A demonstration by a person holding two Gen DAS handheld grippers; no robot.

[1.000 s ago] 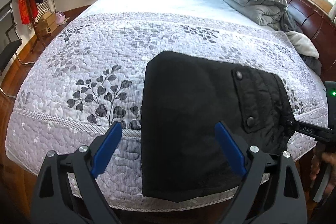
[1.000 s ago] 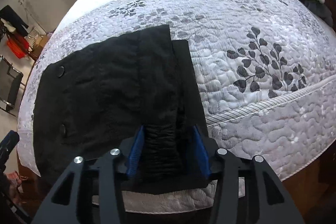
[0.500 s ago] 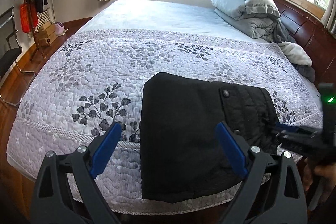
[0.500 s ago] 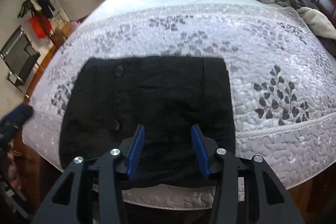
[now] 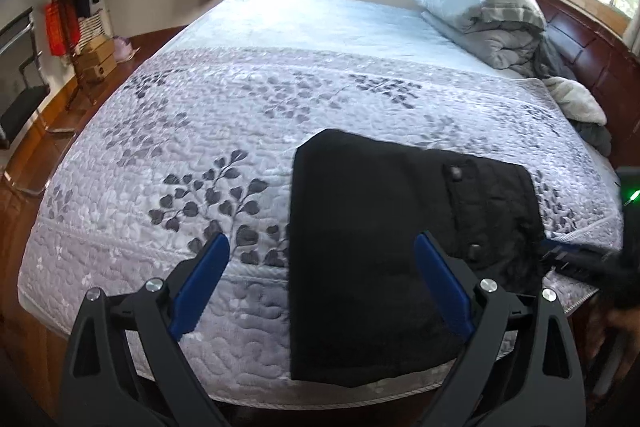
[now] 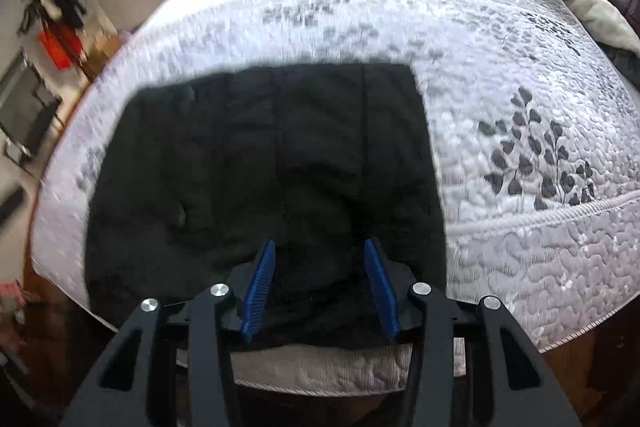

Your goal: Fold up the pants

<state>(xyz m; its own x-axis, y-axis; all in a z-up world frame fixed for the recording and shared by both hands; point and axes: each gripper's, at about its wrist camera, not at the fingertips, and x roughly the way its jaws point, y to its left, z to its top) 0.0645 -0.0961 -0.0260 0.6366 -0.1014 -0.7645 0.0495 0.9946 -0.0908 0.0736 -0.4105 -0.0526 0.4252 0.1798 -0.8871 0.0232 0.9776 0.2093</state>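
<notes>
While both grippers hover spread, folded pants (image 5: 368, 251) lie flat.

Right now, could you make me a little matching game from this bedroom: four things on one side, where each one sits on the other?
Things:
1. folded black pants
2. grey bundled duvet
3. red hanging bag
4. left claw

Places:
A. far right of the bed, by the wooden headboard
B. open above the bed's near edge
C. near edge of the quilted floral bedspread
D. left wall, on the coat rack

Pairs: 1-C, 2-A, 3-D, 4-B
</notes>
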